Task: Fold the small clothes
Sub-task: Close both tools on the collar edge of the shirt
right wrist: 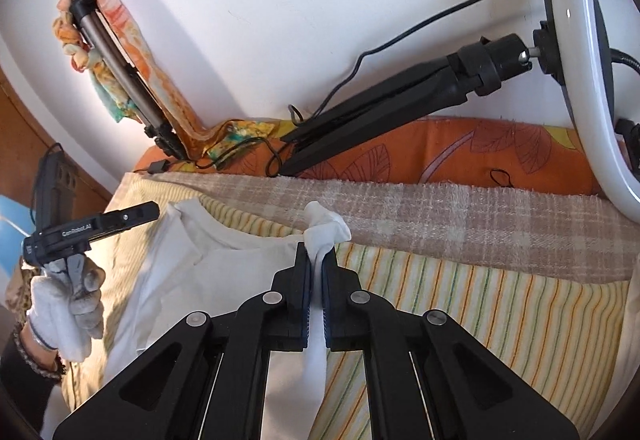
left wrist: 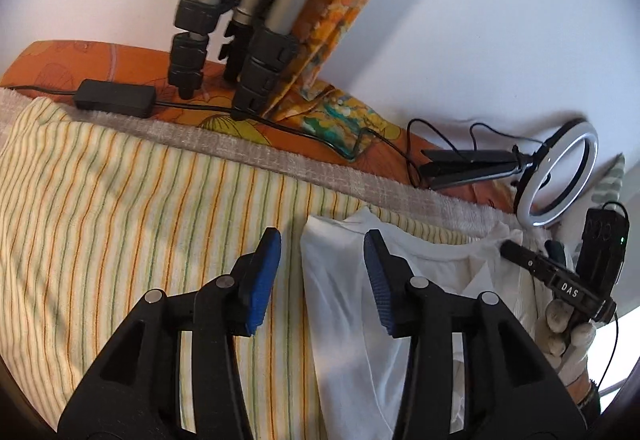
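Observation:
A small white garment lies on a yellow striped cloth. My left gripper is open and hovers over the garment's left edge, one blue pad over the striped cloth, the other over the white fabric. In the right wrist view the garment spreads to the left, and my right gripper is shut on a bunched corner of it, which sticks out past the fingertips. The left gripper shows there in a gloved hand; its jaws are hidden.
A beige woven towel and an orange leaf-print cushion lie behind the cloth. A tripod draped in colourful fabric, a black power adapter with cables, and a ring light on a black stand stand against the white wall.

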Demonstrator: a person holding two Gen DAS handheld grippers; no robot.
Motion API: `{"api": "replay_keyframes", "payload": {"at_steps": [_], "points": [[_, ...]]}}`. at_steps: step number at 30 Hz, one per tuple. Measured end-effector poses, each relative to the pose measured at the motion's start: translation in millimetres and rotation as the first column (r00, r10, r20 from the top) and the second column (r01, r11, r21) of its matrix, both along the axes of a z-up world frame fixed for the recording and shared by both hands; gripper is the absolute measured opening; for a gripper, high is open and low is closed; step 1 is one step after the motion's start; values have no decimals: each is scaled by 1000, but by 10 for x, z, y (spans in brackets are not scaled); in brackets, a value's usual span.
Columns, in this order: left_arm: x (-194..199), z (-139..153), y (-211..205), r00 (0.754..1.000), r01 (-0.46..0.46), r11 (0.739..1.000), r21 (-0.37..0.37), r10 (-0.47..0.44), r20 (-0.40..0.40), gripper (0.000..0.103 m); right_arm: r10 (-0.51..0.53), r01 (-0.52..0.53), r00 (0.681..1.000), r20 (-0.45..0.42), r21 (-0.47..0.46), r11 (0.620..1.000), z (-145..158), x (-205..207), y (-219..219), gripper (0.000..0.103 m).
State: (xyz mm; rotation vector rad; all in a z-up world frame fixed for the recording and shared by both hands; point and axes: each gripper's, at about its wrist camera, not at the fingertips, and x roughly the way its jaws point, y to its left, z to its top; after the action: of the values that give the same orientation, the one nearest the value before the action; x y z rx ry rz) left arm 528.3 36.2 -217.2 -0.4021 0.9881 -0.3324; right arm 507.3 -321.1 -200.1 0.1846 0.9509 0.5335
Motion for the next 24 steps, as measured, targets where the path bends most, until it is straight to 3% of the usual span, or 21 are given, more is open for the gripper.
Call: {"api": "replay_keyframes", "payload": {"at_steps": [6,8,9,13,24], "points": [[135,-27,-132,1000,4,997,77,-6,20,42,-6,7,999,-39,27,1000,-126,81,-22,8],[166,-38,-193,999,33,996,87,-35,15,14,-14,17,998,-66,30,999,-191,117,-28,13],[171,-50,-222,999,41,994,97,-43,12,4,-23,25,997,-68,30,999,-210,129,-27,13],[113,10,-257,997,52,992,114,-57,43,2,-12,14,999,-37,36,999,-163,83,5,5],[-267,428,-212,990,75,993,94,-85,112,2,16,-19,998,57,39,999,343,-290,-9,4]]}}
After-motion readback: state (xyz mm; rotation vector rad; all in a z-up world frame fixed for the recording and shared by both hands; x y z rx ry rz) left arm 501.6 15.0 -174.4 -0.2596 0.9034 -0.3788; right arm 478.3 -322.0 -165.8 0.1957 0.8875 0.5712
